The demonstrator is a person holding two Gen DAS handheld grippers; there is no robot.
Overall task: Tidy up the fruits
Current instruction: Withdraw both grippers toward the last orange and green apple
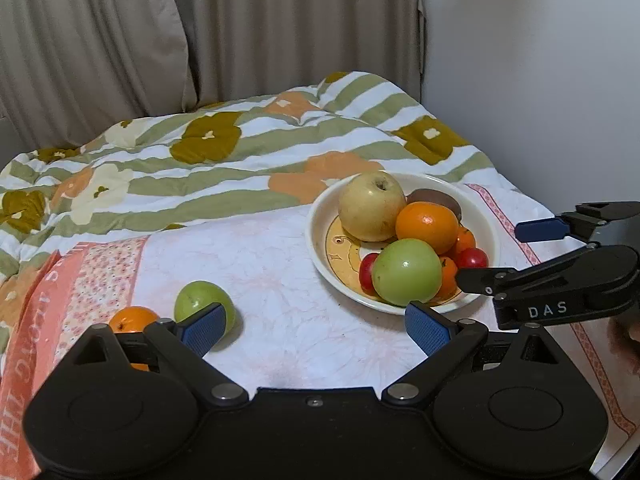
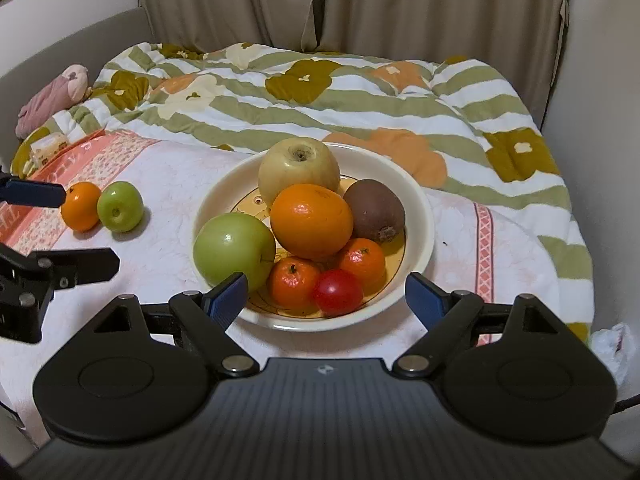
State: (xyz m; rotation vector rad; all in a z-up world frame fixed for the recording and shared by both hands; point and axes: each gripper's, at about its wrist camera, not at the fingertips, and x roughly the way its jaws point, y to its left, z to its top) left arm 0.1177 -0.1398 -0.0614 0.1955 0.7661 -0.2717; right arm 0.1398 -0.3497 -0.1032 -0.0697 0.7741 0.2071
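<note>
Bowl (image 2: 420, 216): cream, shallow, yellow print inside, piled with fruit: yellow apple (image 2: 299, 168) at the back, big orange (image 2: 312, 222) in the middle, kiwi (image 2: 374, 210) to its right, big green apple (image 2: 234, 250) at front left, two mandarins (image 2: 290, 282) and a red tomato (image 2: 338, 292) at the front. It sits on a white-and-pink cloth (image 2: 168, 184) over a striped floral quilt (image 2: 360, 92). Two loose pieces lie on the cloth well left of the bowl, touching or nearly: small green apple (image 2: 120, 207) and small orange (image 2: 81, 206). Right gripper (image 2: 324, 300) is wide open, nothing between the pads, fingertips spanning the bowl's near rim, left pad just beside the big green apple. Left gripper (image 1: 316, 326) also gapes wide and empty over bare cloth; its left pad overlaps the small green apple (image 1: 202, 304) in view, contact unclear, and its right pad sits by the bowl's (image 1: 320, 216) near edge.
</note>
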